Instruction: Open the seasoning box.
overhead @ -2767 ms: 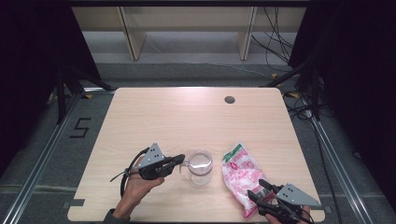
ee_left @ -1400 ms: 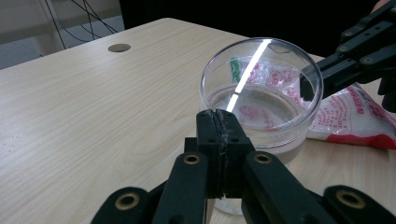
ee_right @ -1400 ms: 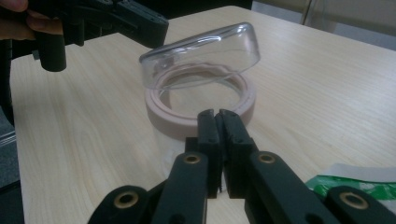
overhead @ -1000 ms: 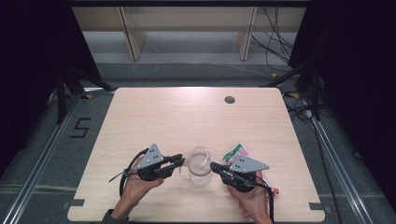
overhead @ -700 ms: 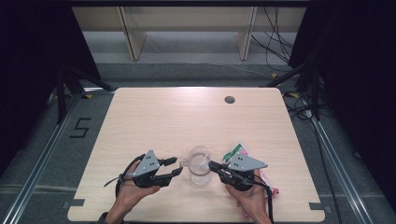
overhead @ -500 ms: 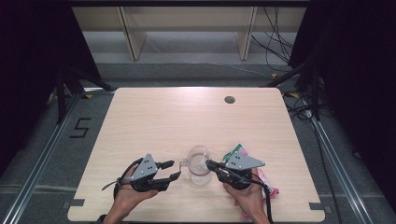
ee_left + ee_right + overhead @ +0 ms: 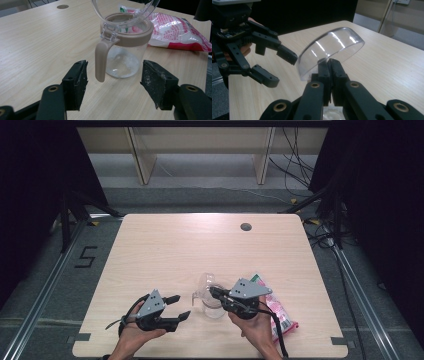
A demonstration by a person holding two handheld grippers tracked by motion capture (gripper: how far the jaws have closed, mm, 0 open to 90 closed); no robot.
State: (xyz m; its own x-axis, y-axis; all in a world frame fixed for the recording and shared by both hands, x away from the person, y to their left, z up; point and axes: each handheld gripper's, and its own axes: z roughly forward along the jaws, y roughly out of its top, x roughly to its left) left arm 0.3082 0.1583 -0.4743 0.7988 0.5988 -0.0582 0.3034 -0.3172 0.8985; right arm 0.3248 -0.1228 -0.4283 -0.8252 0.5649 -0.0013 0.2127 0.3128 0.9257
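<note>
Jar [image 7: 212,301]: stood near the near edge of the table [image 7: 165,250], between the two grippers; clear body, tan collar, tan handle [image 7: 101,60] turned toward the left gripper.
Lid [image 7: 329,51]: clear dome, hinged at the collar, swung up and tilted; held open so the mouth is free, presumably for filling.
Right gripper [image 7: 216,293]: jaws clamped on the lid's rim, seen pinched together in the right gripper view; lid is kept up by this grip.
Left gripper [image 7: 113,83]: jaws spread wide, have just been opening; nothing pressed between them. Handle sits in the gap ahead of the pads, not touched. Judged as released now that the lid is held from the other side.
Bag [image 7: 275,306]: pink-and-white packet laid flat just right of the jar, partly under the right hand [image 7: 255,330]; likely the refill source.
Jar contents: thin white residue at the bottom; granules or powder, cannot be told.
Hidden: bag print unreadable; near end of the bag covered by hand and cable. Hinge state hard to judge through glare. Jar base is blurred in the high view.
</note>
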